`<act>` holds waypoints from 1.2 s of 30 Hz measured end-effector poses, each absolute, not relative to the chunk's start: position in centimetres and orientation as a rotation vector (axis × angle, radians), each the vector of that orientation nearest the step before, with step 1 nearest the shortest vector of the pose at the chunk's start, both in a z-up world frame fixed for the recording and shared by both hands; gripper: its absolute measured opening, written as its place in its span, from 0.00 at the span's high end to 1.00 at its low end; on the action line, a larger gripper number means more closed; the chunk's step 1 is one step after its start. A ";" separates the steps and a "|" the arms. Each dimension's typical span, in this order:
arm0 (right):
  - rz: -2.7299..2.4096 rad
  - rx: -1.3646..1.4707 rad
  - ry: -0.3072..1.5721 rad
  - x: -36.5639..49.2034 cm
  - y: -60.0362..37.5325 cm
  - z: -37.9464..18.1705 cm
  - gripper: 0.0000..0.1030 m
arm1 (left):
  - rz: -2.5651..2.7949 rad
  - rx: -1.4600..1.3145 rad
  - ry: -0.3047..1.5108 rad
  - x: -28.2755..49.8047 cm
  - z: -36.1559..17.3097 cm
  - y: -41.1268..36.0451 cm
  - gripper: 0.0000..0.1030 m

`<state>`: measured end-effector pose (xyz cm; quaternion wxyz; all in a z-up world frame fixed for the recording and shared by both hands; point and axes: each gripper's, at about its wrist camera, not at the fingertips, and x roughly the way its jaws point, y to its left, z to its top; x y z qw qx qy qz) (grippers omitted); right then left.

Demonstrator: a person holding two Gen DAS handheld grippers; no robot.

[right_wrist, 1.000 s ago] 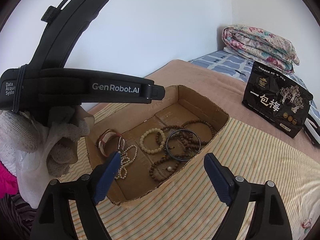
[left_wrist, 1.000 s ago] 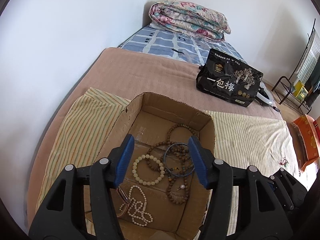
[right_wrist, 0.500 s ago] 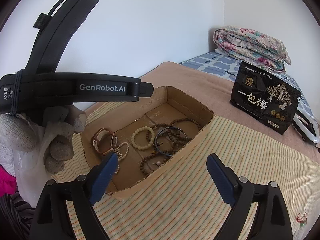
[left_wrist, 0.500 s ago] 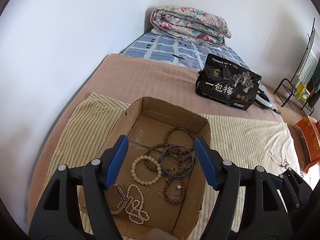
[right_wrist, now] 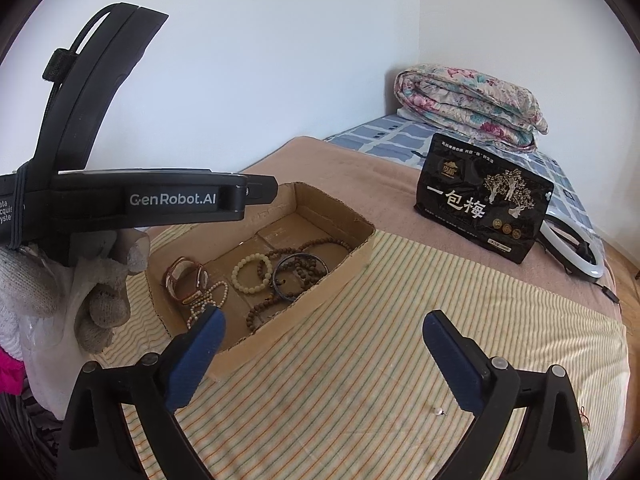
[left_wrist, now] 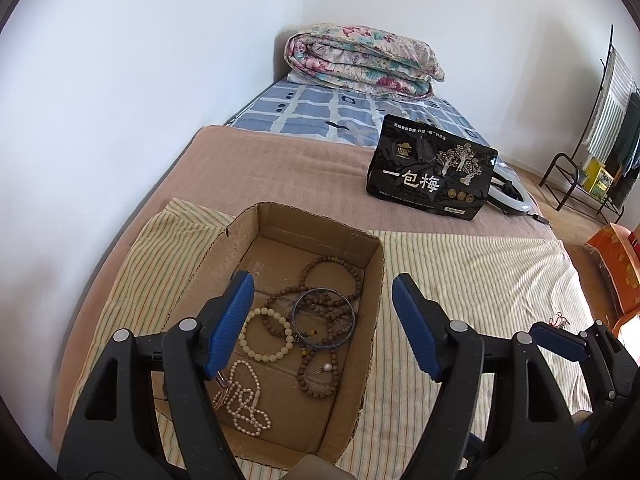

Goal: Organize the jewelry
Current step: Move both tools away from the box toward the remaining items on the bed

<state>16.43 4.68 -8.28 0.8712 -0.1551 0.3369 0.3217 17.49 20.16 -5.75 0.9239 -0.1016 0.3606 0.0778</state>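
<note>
Cardboard box [left_wrist: 372,280], open-topped, sits on a striped cloth [left_wrist: 480,280] spread over a brown blanket [left_wrist: 280,172] on the bed. Inside the box: cream bead bracelet [left_wrist: 265,334] near the middle; dark blue bangle [left_wrist: 324,318] just beside it, lying over loops of brown wooden beads [left_wrist: 320,376]; pearl strand [left_wrist: 244,400] heaped toward the near end; rose-gold watch [right_wrist: 185,280] at the near-left corner, seen from the right wrist view. Left gripper [left_wrist: 323,324] hangs over the box, blue pads wide apart, nothing between them. Right gripper [right_wrist: 320,350] is over the striped cloth beside the box's long wall, pads likewise spread, holding nothing. A white-gloved left hand [right_wrist: 80,292] grips the left tool's handle. Small pale bead or stud [right_wrist: 439,411] lies loose on the cloth near the right pad. Farther back: black snack bag [left_wrist: 430,172] standing upright, ring light [right_wrist: 576,252] behind it, folded floral quilt [left_wrist: 360,60] at the head of the bed
</note>
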 end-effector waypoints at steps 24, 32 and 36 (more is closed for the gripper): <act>0.456 -0.235 0.712 17.5 -9.2 -6.3 0.01 | 0.037 -0.130 0.757 18.2 -6.2 12.2 0.28; 0.337 -0.132 0.736 19.6 -15.8 -6.3 0.01 | -0.038 -0.082 0.812 18.9 -8.1 8.8 0.28; 0.288 -0.093 0.746 20.4 -18.9 -6.5 0.01 | -0.074 -0.062 0.841 18.9 -9.2 7.0 0.28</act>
